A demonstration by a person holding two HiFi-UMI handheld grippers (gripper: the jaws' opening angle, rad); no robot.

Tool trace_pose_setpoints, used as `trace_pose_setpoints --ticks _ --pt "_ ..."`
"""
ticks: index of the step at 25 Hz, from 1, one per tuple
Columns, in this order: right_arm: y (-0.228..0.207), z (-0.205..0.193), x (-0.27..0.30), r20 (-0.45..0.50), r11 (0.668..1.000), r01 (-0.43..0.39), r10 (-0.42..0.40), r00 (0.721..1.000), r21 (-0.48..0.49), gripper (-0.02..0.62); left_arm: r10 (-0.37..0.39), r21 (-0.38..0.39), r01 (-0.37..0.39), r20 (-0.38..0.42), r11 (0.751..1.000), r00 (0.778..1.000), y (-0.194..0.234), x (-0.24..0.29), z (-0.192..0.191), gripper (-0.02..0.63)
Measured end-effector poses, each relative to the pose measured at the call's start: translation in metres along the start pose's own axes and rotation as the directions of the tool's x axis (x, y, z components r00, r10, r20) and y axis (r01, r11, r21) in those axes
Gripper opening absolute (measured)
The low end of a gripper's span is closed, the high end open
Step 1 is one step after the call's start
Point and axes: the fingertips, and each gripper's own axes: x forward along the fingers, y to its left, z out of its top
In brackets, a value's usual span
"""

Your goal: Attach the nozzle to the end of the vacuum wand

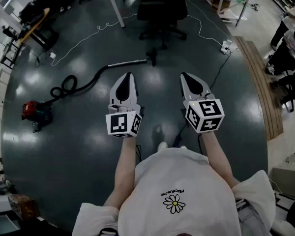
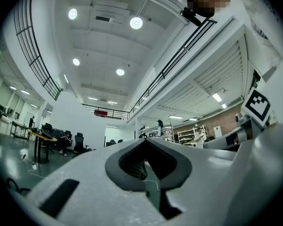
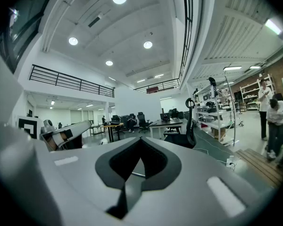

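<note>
On the dark floor ahead lies the vacuum: a red canister (image 1: 36, 113) at the left, a coiled black hose (image 1: 64, 88), and a silver wand (image 1: 124, 63) running right. A small black nozzle (image 1: 151, 57) sits by the wand's right end; whether the two touch I cannot tell. My left gripper (image 1: 129, 74) and right gripper (image 1: 183, 74) are held side by side at waist height, well short of the wand, both shut with nothing between the jaws. The left gripper view shows its jaws (image 2: 144, 143) closed, the right gripper view likewise (image 3: 140, 140); a thin silver rod (image 3: 137, 174) shows through its jaw window.
A black office chair (image 1: 160, 10) stands beyond the nozzle beside a white table leg (image 1: 117, 6). White cable (image 1: 88, 37) and a power strip (image 1: 226, 45) lie on the floor. A wooden platform (image 1: 259, 85) runs along the right, with people (image 1: 290, 43) past it.
</note>
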Motion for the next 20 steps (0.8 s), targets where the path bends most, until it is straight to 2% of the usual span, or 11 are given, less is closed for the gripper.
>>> trace_pose_setpoints --ticks 11,16,20 --pt "-0.003 0.002 0.008 0.030 1.000 -0.004 0.003 1.000 0.002 0.006 -0.013 -0.002 0.013 0.031 1.000 0.999 0.007 0.010 0.005 -0.002" --pt "0.017 0.012 0.020 0.074 0.998 -0.063 0.061 0.995 0.023 0.006 -0.008 -0.017 0.009 0.036 1.000 0.999 0.026 0.004 0.008 -0.002" --pt "0.041 0.013 0.034 0.072 0.988 -0.151 0.148 0.986 0.037 0.006 0.003 -0.019 -0.002 0.049 1.000 0.999 0.046 0.001 0.013 -0.002"
